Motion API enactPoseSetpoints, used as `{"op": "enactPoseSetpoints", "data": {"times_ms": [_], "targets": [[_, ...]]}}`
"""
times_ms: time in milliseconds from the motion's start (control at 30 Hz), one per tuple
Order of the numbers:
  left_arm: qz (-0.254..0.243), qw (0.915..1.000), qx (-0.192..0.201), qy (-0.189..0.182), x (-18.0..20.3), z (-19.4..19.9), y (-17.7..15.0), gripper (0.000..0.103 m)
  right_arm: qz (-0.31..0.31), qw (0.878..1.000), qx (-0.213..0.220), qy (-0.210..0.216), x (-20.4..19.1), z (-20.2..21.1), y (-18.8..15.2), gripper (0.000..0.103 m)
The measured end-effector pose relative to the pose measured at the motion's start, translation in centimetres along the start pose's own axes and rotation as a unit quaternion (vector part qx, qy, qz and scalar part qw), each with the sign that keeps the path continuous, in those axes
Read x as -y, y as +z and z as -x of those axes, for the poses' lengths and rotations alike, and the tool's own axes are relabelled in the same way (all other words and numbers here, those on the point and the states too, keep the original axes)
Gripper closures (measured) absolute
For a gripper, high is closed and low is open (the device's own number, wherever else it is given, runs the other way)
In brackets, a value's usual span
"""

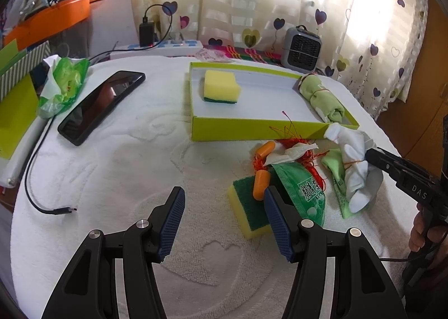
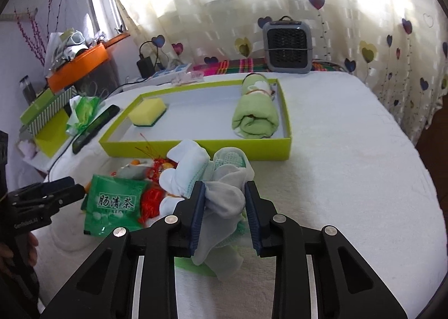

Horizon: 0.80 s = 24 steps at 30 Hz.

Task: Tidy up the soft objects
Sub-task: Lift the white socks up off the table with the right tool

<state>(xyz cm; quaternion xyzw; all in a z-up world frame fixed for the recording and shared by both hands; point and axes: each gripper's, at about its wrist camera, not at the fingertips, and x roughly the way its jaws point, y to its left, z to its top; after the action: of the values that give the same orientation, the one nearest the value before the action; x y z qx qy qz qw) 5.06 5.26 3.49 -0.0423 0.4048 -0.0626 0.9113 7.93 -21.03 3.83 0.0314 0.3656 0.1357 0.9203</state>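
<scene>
A lime-green tray (image 1: 252, 131) (image 2: 196, 148) holds a yellow sponge (image 1: 221, 86) (image 2: 147, 111) and a rolled green towel (image 1: 322, 97) (image 2: 256, 114). In front of it lies a heap: a white sock bundle (image 1: 355, 167) (image 2: 224, 198), a green tea packet (image 1: 305, 187) (image 2: 114, 201), red thread (image 1: 296, 145), two orange earplugs (image 1: 261, 183) and a second sponge (image 1: 249, 207), green side up. My right gripper (image 2: 224, 187) (image 1: 372, 153) is shut on the sock bundle, pads pressing the cloth. My left gripper (image 1: 223, 191) stands open over the white cloth, left of the heap, holding nothing.
A black phone (image 1: 100, 106) and a green tissue pack (image 1: 64, 83) lie at the left, with a loose cable (image 1: 33, 179) near the edge. A grey heater (image 1: 303, 48) and a power strip (image 1: 156, 47) stand behind the tray. A hand (image 1: 420, 229) holds the right gripper.
</scene>
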Motion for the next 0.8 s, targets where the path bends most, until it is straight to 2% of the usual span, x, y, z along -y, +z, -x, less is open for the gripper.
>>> {"op": "enactPoseSetpoints", "data": {"times_ms": [267, 333, 467, 567, 633, 700, 800], "targets": [[0.001, 1.0, -0.002, -0.002, 0.2, 0.0, -0.1, 0.045, -0.003, 0.998, 0.006, -0.061, 2.2, 1.0, 0.0, 0.073], [0.0, 1.0, -0.002, -0.002, 0.2, 0.0, -0.1, 0.045, -0.015, 0.997, -0.002, -0.07, 2.9, 0.8, 0.0, 0.068], [0.0, 1.0, -0.002, -0.002, 0.3, 0.0, -0.1, 0.045, -0.034, 0.997, 0.014, -0.068, 3.0, 1.2, -0.1, 0.054], [0.0, 1.0, -0.003, -0.003, 0.3, -0.1, -0.1, 0.045, -0.038, 0.996, 0.039, -0.066, 2.5, 1.9, 0.1, 0.053], [0.001, 1.0, -0.005, -0.004, 0.4, -0.1, -0.1, 0.045, -0.04, 0.998, 0.047, -0.034, 2.1, 2.1, 0.2, 0.053], [0.001, 1.0, -0.005, -0.004, 0.4, -0.2, -0.2, 0.045, -0.031, 0.999, 0.026, -0.008, 1.5, 1.3, 0.2, 0.053], [0.0, 1.0, -0.005, -0.005, 0.5, -0.3, -0.2, 0.045, -0.02, 1.0, -0.002, -0.012, 0.7, -0.1, 0.0, 0.053]]}}
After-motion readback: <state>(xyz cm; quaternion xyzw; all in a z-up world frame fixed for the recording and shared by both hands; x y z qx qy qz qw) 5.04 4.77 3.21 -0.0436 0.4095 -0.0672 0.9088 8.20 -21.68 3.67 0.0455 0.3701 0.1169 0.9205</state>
